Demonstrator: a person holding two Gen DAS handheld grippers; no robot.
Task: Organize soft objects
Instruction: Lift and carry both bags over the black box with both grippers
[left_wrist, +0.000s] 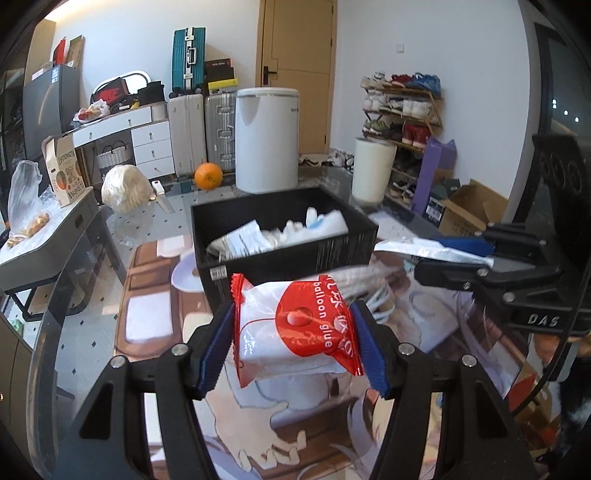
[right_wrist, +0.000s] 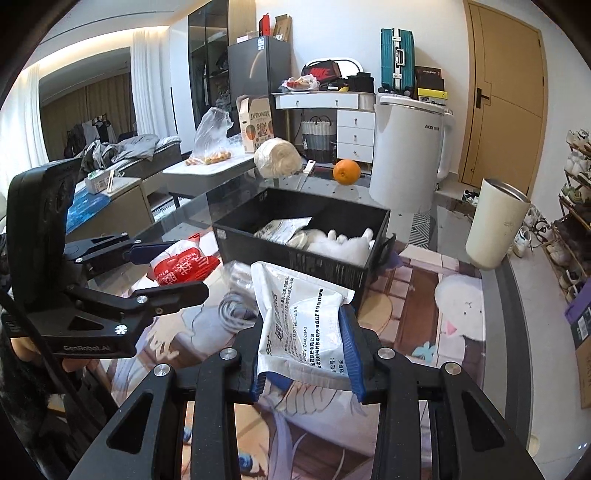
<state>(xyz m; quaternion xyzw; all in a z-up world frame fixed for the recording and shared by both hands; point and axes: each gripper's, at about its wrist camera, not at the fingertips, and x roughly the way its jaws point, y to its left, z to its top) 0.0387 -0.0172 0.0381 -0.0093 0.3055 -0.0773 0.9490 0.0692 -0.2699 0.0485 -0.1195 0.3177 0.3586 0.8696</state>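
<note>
In the left wrist view my left gripper (left_wrist: 293, 339) is shut on a red-and-white "balloon glue" packet (left_wrist: 295, 325), held above the printed mat just in front of the black box (left_wrist: 295, 258). The box holds several white soft packets (left_wrist: 280, 232). My right gripper (right_wrist: 306, 350) is shut on a white packet with printed text (right_wrist: 303, 321), also lifted in front of the black box (right_wrist: 236, 243). Each gripper shows in the other's view: the right gripper (left_wrist: 480, 258) at the right edge, the left gripper (right_wrist: 166, 273) with the red packet (right_wrist: 181, 266) at the left.
A bagged grey cable (right_wrist: 236, 306) lies on the mat between the grippers. Behind the box stand a white kettle (left_wrist: 266, 140), a cream tumbler (left_wrist: 371, 170), an orange (left_wrist: 208, 176) and a wrapped pale ball (left_wrist: 125, 188). A shoe rack (left_wrist: 402, 110) lines the right wall.
</note>
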